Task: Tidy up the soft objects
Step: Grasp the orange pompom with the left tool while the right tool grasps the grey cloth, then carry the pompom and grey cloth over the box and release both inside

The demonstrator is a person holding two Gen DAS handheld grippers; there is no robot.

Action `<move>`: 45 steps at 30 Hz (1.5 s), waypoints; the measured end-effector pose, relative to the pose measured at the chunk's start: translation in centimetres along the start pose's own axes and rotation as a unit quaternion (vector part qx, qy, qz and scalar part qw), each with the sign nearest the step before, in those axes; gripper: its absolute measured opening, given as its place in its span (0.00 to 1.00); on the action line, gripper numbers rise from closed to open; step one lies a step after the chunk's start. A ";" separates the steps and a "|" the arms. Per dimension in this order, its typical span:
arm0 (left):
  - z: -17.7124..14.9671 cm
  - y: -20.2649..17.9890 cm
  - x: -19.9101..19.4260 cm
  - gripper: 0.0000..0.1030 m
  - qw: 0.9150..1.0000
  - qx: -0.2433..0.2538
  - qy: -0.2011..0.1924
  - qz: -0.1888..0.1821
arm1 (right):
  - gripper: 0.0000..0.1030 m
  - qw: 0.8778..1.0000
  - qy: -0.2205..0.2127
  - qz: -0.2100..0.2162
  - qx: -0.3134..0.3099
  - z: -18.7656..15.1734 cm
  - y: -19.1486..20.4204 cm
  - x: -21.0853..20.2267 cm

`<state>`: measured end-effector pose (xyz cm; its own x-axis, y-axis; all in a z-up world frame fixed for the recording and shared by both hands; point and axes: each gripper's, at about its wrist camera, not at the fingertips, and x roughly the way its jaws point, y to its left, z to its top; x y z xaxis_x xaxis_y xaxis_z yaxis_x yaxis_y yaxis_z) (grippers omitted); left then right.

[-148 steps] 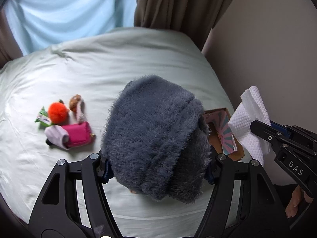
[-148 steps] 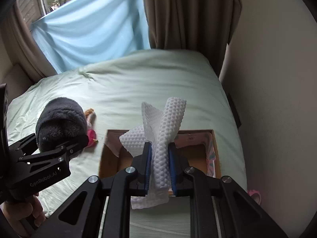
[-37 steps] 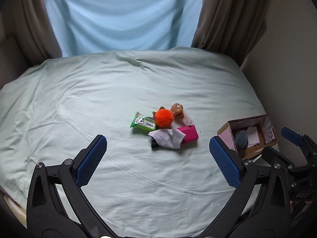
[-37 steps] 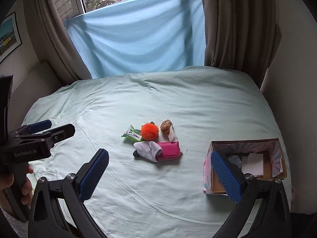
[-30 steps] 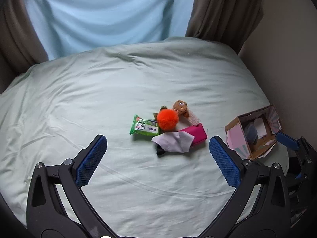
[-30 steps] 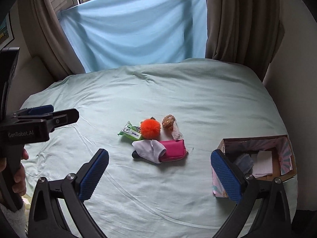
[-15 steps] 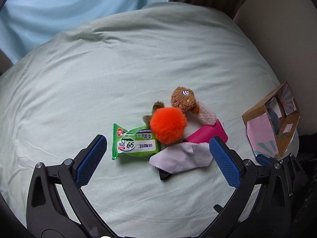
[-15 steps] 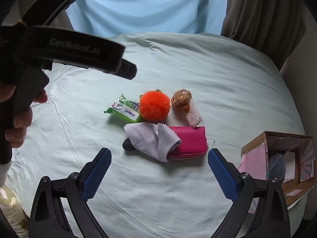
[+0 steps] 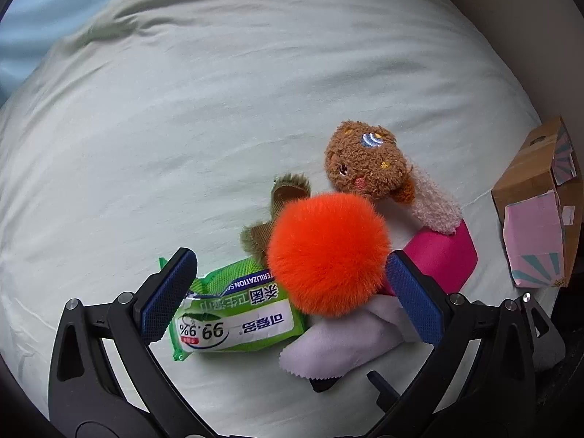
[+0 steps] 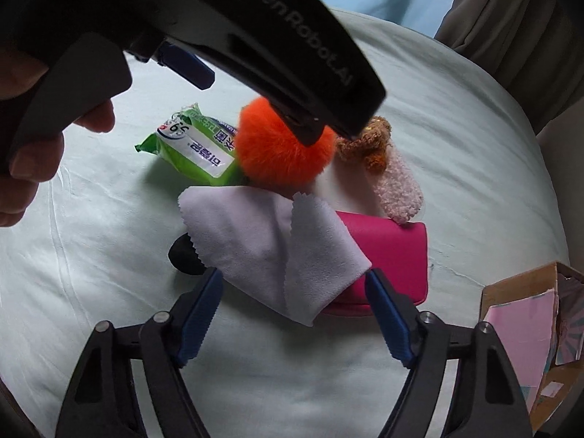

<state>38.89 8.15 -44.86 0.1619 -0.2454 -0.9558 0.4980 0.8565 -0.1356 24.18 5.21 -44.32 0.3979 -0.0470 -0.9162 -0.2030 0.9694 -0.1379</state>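
Both grippers are down over the pile on the bed (image 9: 153, 116), each lining up a pick; nothing is gripped yet.

Leftmost in the left wrist view lies the green wipes pack (image 9: 233, 314), half under the orange pompom (image 9: 326, 252). The left gripper (image 9: 290, 294) has its jaws wide, one pad beside the pack and the other at the pompom's far side, so the pompom looks like its target. Right of it lie the brown plush toy (image 9: 365, 162), the pink pouch (image 9: 443, 259) and, at the bed's edge, the cardboard box (image 9: 536, 208).

In the right wrist view the right gripper (image 10: 292, 315) also has its jaws wide, straddling the near edge of the white cloth (image 10: 270, 241), which drapes over the pouch and a black object (image 10: 184, 253).

Next, I judge, each gripper must drop slightly, close without snagging the sheet or a neighbour, then carry its item to the box.

Against five seconds ago, the grey furry item and the white quilted cloth have left the jaws. Both grippers have since descended from a distant view of the bed to close range.
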 end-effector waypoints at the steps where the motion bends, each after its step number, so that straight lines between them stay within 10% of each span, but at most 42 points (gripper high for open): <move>1: 0.1 0.0 0.4 1.00 1.000 0.000 0.003 -0.001 | 0.65 1.000 -0.002 -0.002 -0.006 0.0 0.2 0.1; 5: 0.6 0.1 1.9 0.98 1.000 0.007 0.008 -0.004 | 0.50 0.999 -0.018 -0.015 -0.033 0.3 1.2 0.3; 11: 0.5 -0.1 4.0 0.56 0.999 0.014 0.039 -0.023 | 0.29 0.998 -0.027 -0.028 -0.042 1.0 1.1 0.5; 17: -0.1 -0.2 3.7 0.42 0.999 0.025 0.028 -0.022 | 0.15 0.997 -0.042 -0.038 -0.049 1.3 0.8 -0.3; 45: -4.0 -1.0 -13.9 0.38 0.995 -0.066 -0.078 0.006 | 0.15 0.993 -0.118 -0.030 -0.004 0.0 -2.2 -13.6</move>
<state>32.77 12.52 -32.45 0.3026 -0.2945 -0.9065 0.3815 0.9090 -0.1680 19.23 3.74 -31.54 0.6085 -0.0465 -0.7922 -0.1781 0.9648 -0.1935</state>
